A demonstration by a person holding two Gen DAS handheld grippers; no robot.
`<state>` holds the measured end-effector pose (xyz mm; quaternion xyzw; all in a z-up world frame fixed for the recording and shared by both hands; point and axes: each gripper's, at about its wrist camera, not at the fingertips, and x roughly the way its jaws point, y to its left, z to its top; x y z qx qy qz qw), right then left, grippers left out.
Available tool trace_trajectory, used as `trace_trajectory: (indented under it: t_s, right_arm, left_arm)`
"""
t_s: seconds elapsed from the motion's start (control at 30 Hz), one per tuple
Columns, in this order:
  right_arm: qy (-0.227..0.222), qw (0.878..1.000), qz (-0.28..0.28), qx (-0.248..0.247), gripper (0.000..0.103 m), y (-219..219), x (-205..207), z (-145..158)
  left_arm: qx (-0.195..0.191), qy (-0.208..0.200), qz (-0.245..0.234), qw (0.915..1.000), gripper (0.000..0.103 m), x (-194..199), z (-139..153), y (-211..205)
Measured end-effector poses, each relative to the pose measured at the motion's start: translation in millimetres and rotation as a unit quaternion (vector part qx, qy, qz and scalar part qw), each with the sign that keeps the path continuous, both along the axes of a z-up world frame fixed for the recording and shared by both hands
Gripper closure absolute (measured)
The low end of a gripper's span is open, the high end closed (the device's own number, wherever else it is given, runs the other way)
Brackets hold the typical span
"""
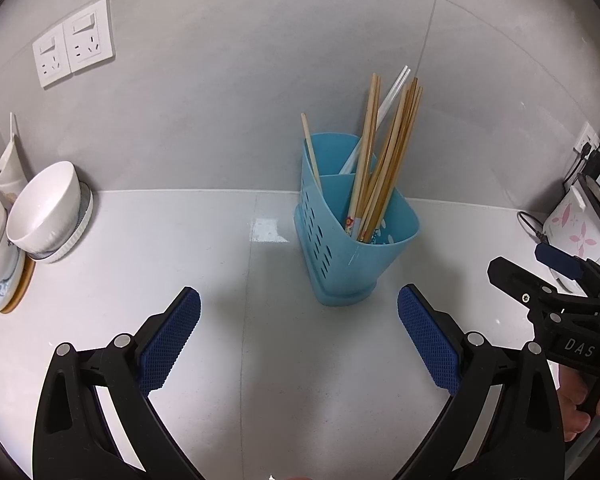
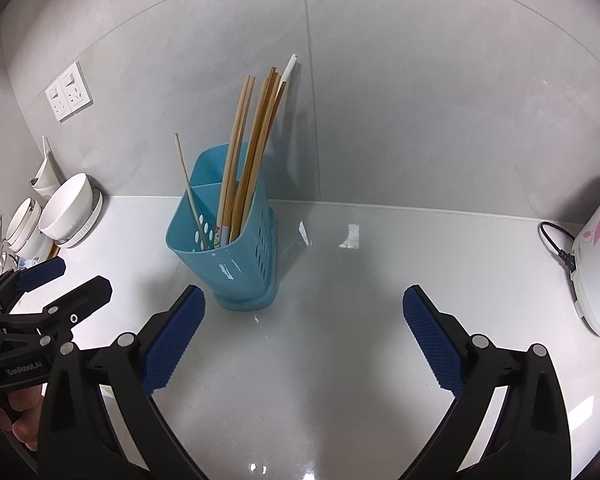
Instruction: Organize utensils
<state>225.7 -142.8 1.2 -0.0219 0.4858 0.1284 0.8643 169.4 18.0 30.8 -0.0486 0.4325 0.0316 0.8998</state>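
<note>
A blue plastic utensil holder [image 1: 342, 248] stands upright on the white counter near the wall; it also shows in the right wrist view [image 2: 228, 252]. Several wooden chopsticks [image 1: 384, 164] and a white one lean in it, bundle [image 2: 248, 152] to the right, with one single chopstick [image 2: 190, 192] apart on the left. My left gripper [image 1: 300, 340] is open and empty, just short of the holder. My right gripper [image 2: 304, 340] is open and empty, to the holder's right. Each gripper shows at the edge of the other's view.
White bowls [image 1: 46, 208] and stacked plates stand at the left against the wall; they also show in the right wrist view [image 2: 66, 208]. A white rice cooker [image 2: 596, 264] with a black cord sits at the right. Wall sockets [image 1: 74, 42] are above the counter.
</note>
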Motion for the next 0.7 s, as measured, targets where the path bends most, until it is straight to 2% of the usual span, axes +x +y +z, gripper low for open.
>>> trace_trajectory:
  t_s: [0.7]
  right_arm:
    - [0.004, 1.000, 0.002, -0.003, 0.008, 1.7, 0.8, -0.5]
  left_arm:
    - [-0.003, 0.000, 0.002, 1.0000, 0.006, 1.9, 0.1, -5.3]
